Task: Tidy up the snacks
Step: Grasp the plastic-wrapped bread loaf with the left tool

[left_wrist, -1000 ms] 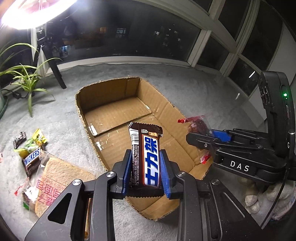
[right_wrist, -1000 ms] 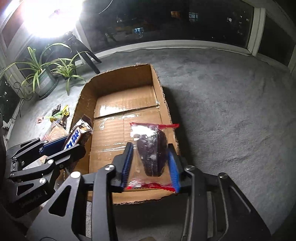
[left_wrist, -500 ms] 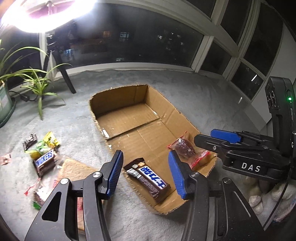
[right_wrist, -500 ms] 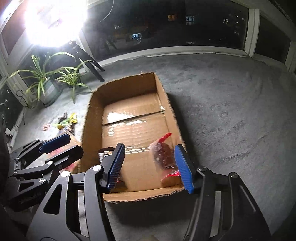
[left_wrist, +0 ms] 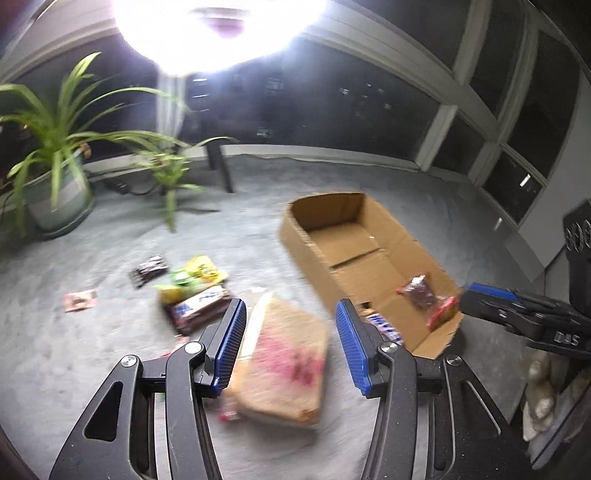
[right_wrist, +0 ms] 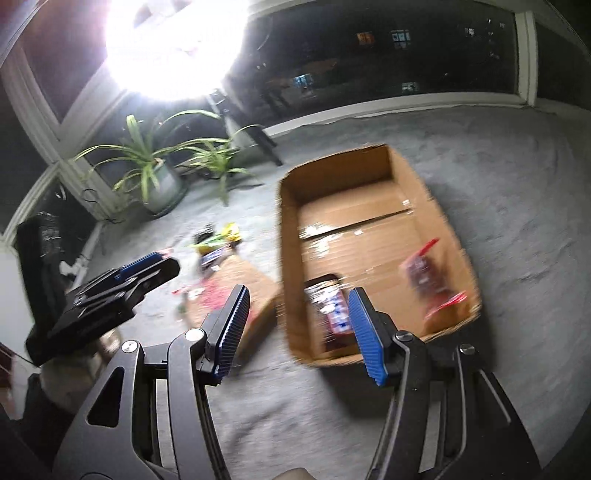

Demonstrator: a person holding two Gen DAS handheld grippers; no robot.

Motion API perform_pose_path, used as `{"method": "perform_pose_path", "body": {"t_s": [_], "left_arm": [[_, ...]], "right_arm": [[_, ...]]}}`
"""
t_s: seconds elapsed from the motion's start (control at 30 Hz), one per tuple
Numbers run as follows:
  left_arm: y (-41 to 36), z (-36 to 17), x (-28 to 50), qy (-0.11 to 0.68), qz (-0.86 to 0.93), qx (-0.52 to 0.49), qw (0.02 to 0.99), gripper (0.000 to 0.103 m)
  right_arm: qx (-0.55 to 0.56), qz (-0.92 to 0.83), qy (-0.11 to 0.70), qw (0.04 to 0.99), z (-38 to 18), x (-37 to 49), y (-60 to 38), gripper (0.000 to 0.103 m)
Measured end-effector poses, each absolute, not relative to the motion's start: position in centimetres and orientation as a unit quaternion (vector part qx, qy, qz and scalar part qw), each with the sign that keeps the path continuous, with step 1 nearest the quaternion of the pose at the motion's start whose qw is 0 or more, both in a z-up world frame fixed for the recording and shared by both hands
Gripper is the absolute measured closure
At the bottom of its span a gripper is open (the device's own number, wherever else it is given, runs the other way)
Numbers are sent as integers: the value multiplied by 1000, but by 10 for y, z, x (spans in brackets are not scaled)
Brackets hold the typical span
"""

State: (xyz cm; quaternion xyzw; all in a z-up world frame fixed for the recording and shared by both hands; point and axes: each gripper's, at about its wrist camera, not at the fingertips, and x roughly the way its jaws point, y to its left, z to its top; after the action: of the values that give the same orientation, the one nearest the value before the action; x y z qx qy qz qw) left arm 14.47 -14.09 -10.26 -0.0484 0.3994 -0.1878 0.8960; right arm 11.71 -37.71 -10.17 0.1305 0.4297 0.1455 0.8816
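At my ten o'clock a spider plant [left_wrist: 55, 147] sits in a pale pot [left_wrist: 61, 201] on the grey carpet [left_wrist: 110, 354], with a smaller plant [left_wrist: 168, 173] just beside it. A glaring lamp [left_wrist: 218, 29] burns at twelve, dark windows [left_wrist: 295, 107] behind it.

The cardboard box [right_wrist: 291, 206] is plain brown, with glossy tape streaks on its bottom. In it lie a dark brown chocolate bar [right_wrist: 330, 301] with a blue-and-white label and a clear packet [right_wrist: 430, 282] with red edges and a dark filling. The carpet [right_wrist: 517, 184] is grey. The fingers [left_wrist: 231, 341] are black with ribbed blue pads. The flat snack pack [left_wrist: 284, 362] is tan with pink-red print. The wrappers [left_wrist: 192, 277] beside it are yellow, green and brown. The potted plant [left_wrist: 55, 147] has green leaves in a pale grey-green pot.
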Motion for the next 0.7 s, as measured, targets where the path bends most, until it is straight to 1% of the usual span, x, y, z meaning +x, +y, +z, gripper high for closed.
{"method": "perform_pose_path", "body": {"t_s": [0.27,0.5,0.7], "left_arm": [[-102,-111,145,415,-190,-58,888,54],[-100,-119,146,435,-225,-44,871,54],[-108,-128,151,449,-252,-29,857,54]], "right_arm": [[142,179,452,862,-122,101,-325,45],[177,175,481,840,-158,106,-296,45],[204,152,489,834,-184,117,-293,45]]}}
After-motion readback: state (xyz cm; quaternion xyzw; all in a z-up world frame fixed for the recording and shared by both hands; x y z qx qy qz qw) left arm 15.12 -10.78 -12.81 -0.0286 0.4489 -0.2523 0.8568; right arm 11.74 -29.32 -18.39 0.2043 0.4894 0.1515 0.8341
